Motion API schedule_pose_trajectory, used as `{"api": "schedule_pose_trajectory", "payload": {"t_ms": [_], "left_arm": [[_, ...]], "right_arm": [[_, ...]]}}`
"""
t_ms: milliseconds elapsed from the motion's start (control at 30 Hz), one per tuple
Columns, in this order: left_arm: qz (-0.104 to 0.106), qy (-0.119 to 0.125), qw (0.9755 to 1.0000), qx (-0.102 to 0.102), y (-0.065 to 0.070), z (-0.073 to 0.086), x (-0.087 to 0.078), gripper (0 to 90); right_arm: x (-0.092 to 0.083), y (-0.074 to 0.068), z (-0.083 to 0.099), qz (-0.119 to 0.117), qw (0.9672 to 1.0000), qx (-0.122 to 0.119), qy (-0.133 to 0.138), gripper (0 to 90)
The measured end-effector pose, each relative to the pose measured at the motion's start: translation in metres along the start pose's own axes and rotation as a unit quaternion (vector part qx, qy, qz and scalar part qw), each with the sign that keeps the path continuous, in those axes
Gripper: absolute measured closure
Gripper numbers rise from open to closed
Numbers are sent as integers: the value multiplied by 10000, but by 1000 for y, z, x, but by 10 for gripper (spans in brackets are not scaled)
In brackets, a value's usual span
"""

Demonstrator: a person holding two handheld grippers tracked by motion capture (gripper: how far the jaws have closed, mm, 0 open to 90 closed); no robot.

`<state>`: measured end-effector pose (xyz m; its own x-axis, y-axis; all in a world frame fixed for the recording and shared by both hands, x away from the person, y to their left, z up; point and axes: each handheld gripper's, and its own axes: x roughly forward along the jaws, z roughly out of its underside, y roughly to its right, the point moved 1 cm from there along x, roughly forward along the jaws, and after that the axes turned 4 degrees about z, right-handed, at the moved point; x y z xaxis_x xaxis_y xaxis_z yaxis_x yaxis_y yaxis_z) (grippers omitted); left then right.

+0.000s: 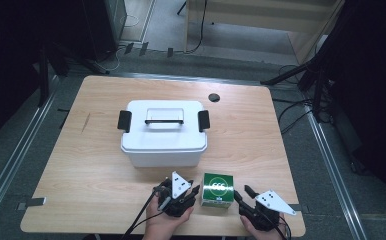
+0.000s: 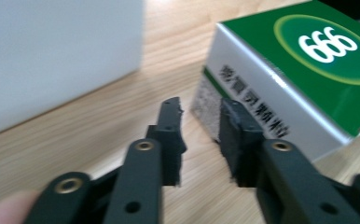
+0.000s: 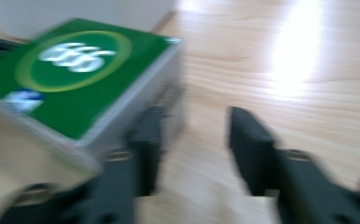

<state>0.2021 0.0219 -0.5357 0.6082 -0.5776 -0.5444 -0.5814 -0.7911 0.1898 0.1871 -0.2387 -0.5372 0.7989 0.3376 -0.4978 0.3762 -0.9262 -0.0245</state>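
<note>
1. From the high view, a wooden counter carries a white lidded storage box near its middle, with a black latch at each end and a handle set flat in the lid. A small black round cap lies on the counter beyond the box, toward the far right.
2. Nearer the person's edge stands a small green-topped carton, just in front of the white box and apart from it. The left claw sits just beside the carton's left side, and the right claw just beside its right, so the carton stands between the two. A hand grips each tool from the bottom edge.
3. In the left gripper view, the left claw stands a little apart with nothing between its pads. The carton is just ahead and to the right, its near corner close to the right pad; whether they touch I cannot tell. The white box's wall rises at the left.
4. In the right gripper view, blurred, the right claw is apart and grips nothing. The carton lies to the left, its grey side against or just beside the left pad; bare counter shows between the pads.
</note>
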Motion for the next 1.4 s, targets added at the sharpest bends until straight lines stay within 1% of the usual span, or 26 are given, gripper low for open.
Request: {"api": "schedule_pose_trajectory", "payload": {"t_ms": [33, 67, 133, 167, 300, 367, 400, 533, 567, 633, 667, 733, 800, 900, 933, 967, 1000, 1100, 1133, 1167, 1200, 1233, 1300, 1333, 1367, 1400], "left_arm": [[-23, 19, 10000, -25, -4, 1, -4, 655], [-56, 54, 10000, -53, -8, 3, -8, 620], [-137, 117, 9997, -147, -17, 6, -16, 522], [-207, 143, 9995, -180, -23, 8, -21, 471], [-440, 217, 9985, -233, -41, 14, -38, 178], [-544, 324, 9976, -263, -54, 18, -51, 122], [-604, 371, 9971, -272, -59, 19, -55, 100], [-818, 513, 9945, -405, -89, 27, -77, 47], [-891, 516, 9936, -465, -100, 29, -82, 36], [-1012, 542, 9919, -551, -114, 32, -90, 24], [-1135, 535, 9906, -552, -124, 34, -96, 22], [-1263, 587, 9885, -590, -137, 37, -104, 17], [-1431, 605, 9862, -580, -153, 40, -115, 7], [-1704, 679, 9809, -651, -173, 42, -129, 0], [-1836, 676, 9784, -669, -179, 43, -134, 0], [-1965, 699, 9755, -699, -184, 45, -137, 0], [-2033, 721, 9737, -739, -190, 46, -141, 0], [-2221, 744, 9687, -823, -202, 51, -149, 0], [-2244, 726, 9680, -859, -209, 53, -151, 0], [-2287, 689, 9675, -834, -212, 55, -151, 0], [-2428, 625, 9645, -827, -215, 56, -150, 0], [-2493, 591, 9633, -802, -220, 58, -150, 0], [-2534, 540, 9625, -803, -225, 60, -151, 0], [-2561, 526, 9613, -871, -227, 62, -152, 0], [-2550, 541, 9610, -925, -230, 64, -152, 0], [-2501, 535, 9622, -936, -231, 65, -152, 0]], "right_arm": [[-1, 1, -1, 109, 9999, 3, 11, 324], [-1, 3, -2, 189, 9998, 46, -8, 244], [-2, 8, -4, 86, 9999, 99, -28, 234], [-3, 10, -3, 20, 9999, 129, 44, 237], [-9, 16, -4, 198, 9984, 82, 530, 253], [-11, 18, -6, 337, 9962, 144, 787, 209], [-11, 20, -7, 479, 9947, 175, 897, 201], [-7, 25, -7, 763, 9925, 205, 933, 186], [-5, 26, -7, 804, 9925, 161, 904, 186], [-1, 30, -7, 870, 9935, -66, 725, 199], [0, 31, -7, 833, 9942, -132, 672, 222], [0, 34, -7, 678, 9959, -83, 589, 213], [0, 37, -9, 681, 9961, -37, 554, 199], [-1, 46, -13, 618, 9968, 144, 489, 155], [-1, 48, -15, 594, 9969, 209, 481, 148], [-2, 50, -18, 607, 9968, 194, 484, 141], [-3, 51, -21, 607, 9969, 140, 487, 131], [-5, 55, -30, 665, 9966, -82, 472, 117], [-6, 57, -34, 640, 9968, -134, 460, 105], [-6, 61, -40, 609, 9972, -112, 423, 93], [-6, 63, -43, 600, 9973, -91, 417, 92], [-6, 66, -47, 602, 9974, -65, 398, 92], [-5, 70, -55, 414, 9985, -10, 347, 92], [-5, 71, -58, 365, 9988, -47, 322, 91], [-4, 71, -61, 309, 9991, -111, 278, 86], [-2, 72, -66, 228, 9992, -225, 241, 85]]}}
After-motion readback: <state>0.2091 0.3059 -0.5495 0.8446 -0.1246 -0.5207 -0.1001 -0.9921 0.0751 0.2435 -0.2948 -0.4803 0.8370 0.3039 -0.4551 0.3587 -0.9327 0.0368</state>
